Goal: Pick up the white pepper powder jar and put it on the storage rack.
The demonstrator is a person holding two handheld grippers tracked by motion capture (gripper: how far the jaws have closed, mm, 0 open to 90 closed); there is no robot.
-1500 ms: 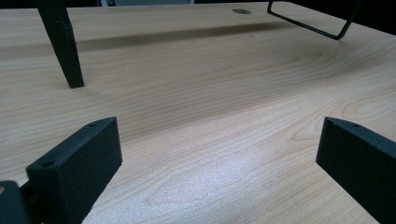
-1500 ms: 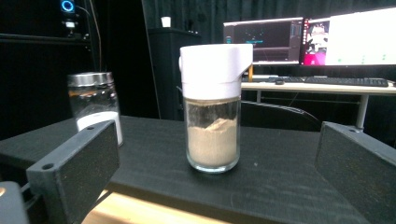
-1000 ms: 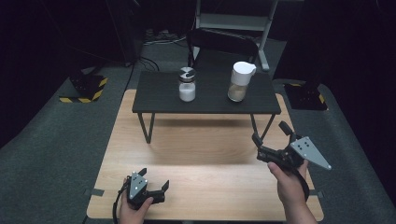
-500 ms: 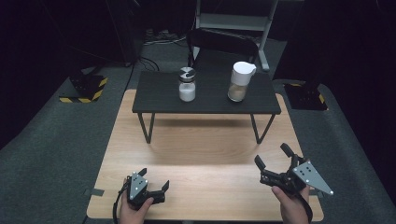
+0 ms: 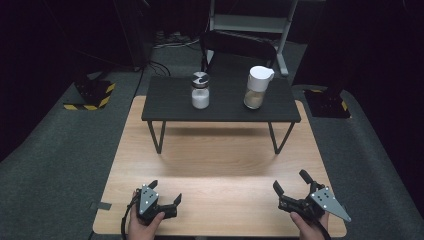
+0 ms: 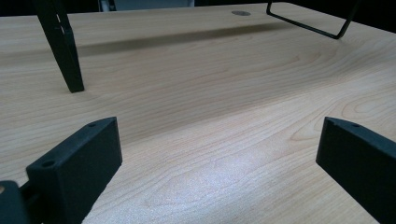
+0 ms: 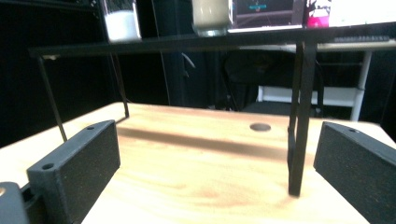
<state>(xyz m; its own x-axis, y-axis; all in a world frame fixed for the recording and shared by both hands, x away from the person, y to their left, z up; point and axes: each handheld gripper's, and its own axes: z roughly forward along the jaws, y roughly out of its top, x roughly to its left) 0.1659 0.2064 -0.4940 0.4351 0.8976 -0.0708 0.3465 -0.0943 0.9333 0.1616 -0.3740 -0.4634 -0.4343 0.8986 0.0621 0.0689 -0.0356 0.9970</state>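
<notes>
Your 12 o'clock, a black chair [image 5: 239, 45], your 10 o'clock, a yellow-striped floor block [image 5: 92, 95], your 11 o'clock, loose cables [image 5: 167, 40], grey carpet [image 5: 60, 160] all round

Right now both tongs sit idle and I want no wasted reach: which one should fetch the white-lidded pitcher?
Right. The right tongs are open on the same side as the white-lidded pitcher on the black raised shelf; the left tongs, also open, sit nearer the silver-capped jar.

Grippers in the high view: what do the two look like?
Both are black two-jaw tools. The left gripper carries a small grey plate with dark dots and trails a black cable. The right gripper carries a longer grey three-cornered plate, also dotted. The jaws are blocky and matte black.
</notes>
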